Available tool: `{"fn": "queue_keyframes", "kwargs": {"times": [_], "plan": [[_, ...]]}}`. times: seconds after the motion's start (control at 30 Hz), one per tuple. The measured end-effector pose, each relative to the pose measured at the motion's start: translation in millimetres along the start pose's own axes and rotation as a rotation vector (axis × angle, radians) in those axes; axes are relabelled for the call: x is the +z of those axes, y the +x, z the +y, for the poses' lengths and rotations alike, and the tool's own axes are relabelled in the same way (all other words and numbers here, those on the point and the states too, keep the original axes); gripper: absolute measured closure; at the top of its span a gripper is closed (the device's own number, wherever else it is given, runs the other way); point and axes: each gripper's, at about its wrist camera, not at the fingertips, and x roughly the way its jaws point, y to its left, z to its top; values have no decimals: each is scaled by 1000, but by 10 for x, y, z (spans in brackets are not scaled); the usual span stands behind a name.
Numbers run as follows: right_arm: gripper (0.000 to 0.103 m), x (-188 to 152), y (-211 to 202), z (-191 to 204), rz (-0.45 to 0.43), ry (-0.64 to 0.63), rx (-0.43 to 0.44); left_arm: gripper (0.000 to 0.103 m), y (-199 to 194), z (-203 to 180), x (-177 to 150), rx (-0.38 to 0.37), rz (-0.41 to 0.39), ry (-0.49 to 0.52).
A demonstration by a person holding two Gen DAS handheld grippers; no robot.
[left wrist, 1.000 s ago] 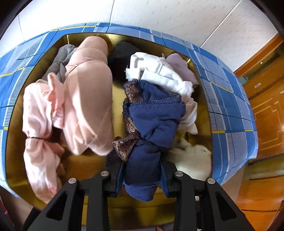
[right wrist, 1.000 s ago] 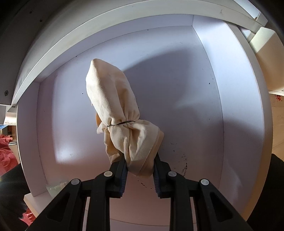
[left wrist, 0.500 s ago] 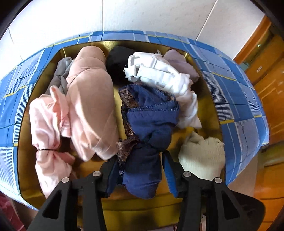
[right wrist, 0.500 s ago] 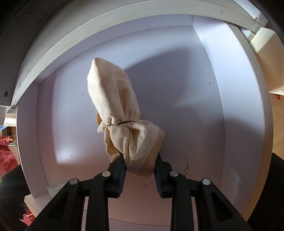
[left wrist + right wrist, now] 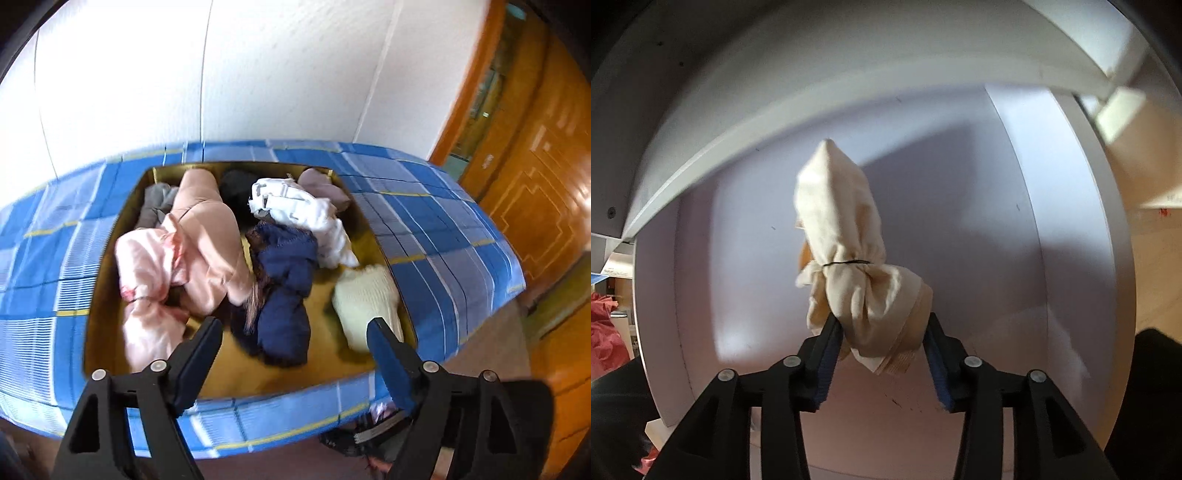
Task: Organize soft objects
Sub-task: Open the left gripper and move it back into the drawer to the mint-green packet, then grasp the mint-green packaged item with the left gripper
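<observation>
Both claws are opening as we are releasing: left claw (image 5: 293,325) wide and empty over the navy bundle (image 5: 284,291) mid-frame in the gold bin (image 5: 107,295), right claw (image 5: 882,332) loosening around the cream bundle (image 5: 846,243) centred in the white drawer (image 5: 1052,221), so we are backing straight off without snagging cloth.

No legible text, label, brand, number or sign in either view. White rolled cloth with grey line pattern (image 5: 291,205) in gold-lined box (image 5: 110,266): marks are pattern only, not lettering. Small red marks on pale surface at right edge of right wrist view (image 5: 1163,212): too small and blurred to read.
</observation>
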Motion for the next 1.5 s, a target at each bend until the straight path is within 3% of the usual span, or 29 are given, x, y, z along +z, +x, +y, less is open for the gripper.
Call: {"fn": "queue_keyframes", "kwargs": {"times": [0.1, 0.2, 0.43, 0.57, 0.7, 1.0, 1.23, 1.37, 1.5], "plan": [[51, -7, -20, 74, -21, -27, -4, 20, -160, -101, -323, 5, -27, 102], [51, -8, 21, 132, -17, -63, -25, 17, -228, -204, -697, -15, 19, 191], [52, -38, 118, 258, -6, -149, -73, 17, 8, -78, -1461, 31, 221, 226], [62, -74, 144, 296, 15, -186, -86, 17, 348, 18, -1741, 113, 379, 265], [72, -149, 116, 371, 32, -237, -112, 16, 715, 19, -1930, 147, 511, 316], [80, -446, 104, 122, 152, -108, -109, 15, 1430, 13, -2483, 145, 762, 449], [80, -613, 60, 84, 167, -90, -135, 14, 1795, 131, -2785, 124, 890, 439], [78, -401, 95, 207, 157, -87, -137, 13, 1955, 257, -2812, 87, 924, 327], [74, -433, 126, 221, 148, -68, -126, 13, 2139, 373, -2893, 71, 972, 236]]}}
